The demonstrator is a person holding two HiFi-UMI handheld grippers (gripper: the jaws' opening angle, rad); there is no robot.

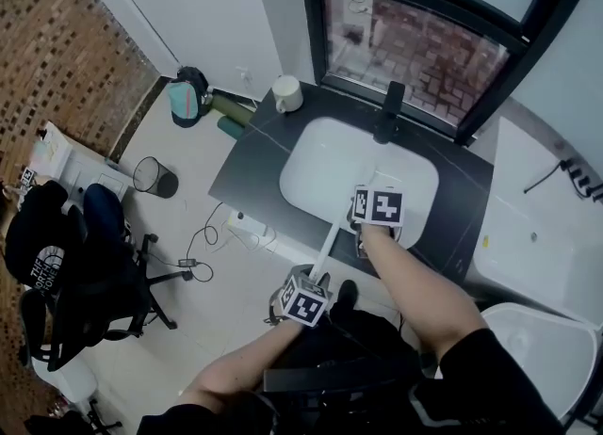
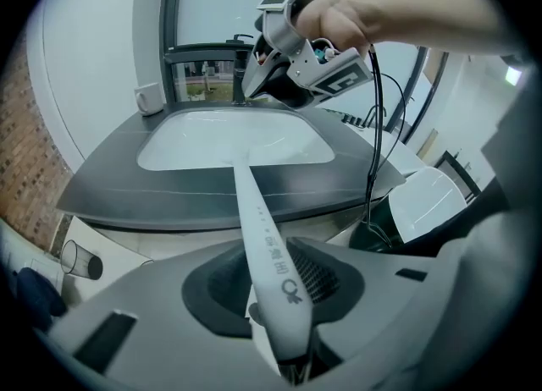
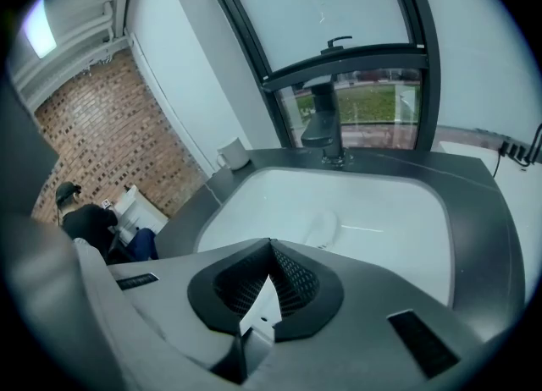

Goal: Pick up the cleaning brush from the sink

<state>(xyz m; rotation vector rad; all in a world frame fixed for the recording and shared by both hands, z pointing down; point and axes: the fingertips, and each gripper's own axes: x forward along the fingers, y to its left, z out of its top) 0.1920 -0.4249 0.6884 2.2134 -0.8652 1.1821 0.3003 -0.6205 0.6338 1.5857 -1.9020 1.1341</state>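
The cleaning brush (image 1: 325,245) shows as a long white handle running from my left gripper (image 1: 316,284) up to my right gripper (image 1: 364,232) at the front rim of the white sink (image 1: 311,155). In the left gripper view the handle (image 2: 264,241) lies between the jaws of the left gripper (image 2: 284,296), whose pads close against its wide end. The right gripper (image 2: 254,89) hangs over the sink (image 2: 212,140) there. In the right gripper view the right gripper (image 3: 267,288) is shut on a thin white part of the brush (image 3: 258,313). The brush head is hidden.
A dark faucet (image 1: 388,108) stands behind the basin, under the window. A white cup (image 1: 286,94) sits on the dark counter (image 1: 250,165) at the back left. A toilet (image 1: 537,348) and bathtub (image 1: 537,226) are at the right, an office chair (image 1: 85,273) and bin (image 1: 151,176) at the left.
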